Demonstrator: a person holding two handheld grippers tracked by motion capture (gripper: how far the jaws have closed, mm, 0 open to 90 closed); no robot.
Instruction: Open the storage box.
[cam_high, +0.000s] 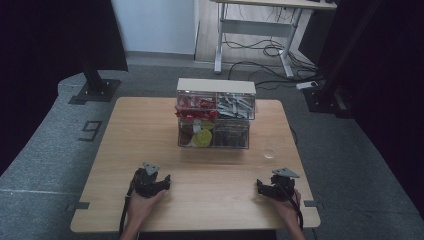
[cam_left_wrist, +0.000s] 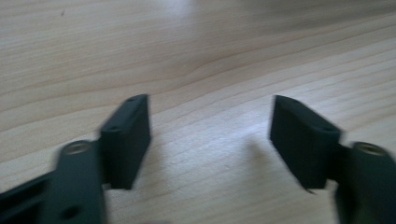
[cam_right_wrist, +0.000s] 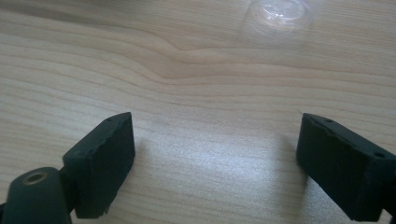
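Observation:
A clear four-compartment organiser (cam_high: 215, 120) stands at the back middle of the wooden table (cam_high: 125, 150). Its compartments hold red items, grey metal pieces, yellow-green pieces and dark items. A small clear cup (cam_high: 270, 150) stands to its right, also seen as the clear cup (cam_right_wrist: 282, 14) ahead of the right jaws. My left gripper (cam_high: 162, 181) rests near the front left, held by a hand; the left gripper (cam_left_wrist: 210, 135) is open over bare wood. My right gripper (cam_high: 261, 186) rests near the front right; the right gripper (cam_right_wrist: 215, 154) is open with nothing between its jaws.
Beyond the table lies grey carpet with a black stand base (cam_high: 95, 90) at the left, a white desk frame (cam_high: 260, 30) with trailing cables behind, and dark curtains at both sides. Bare wood stretches between the grippers and the organiser.

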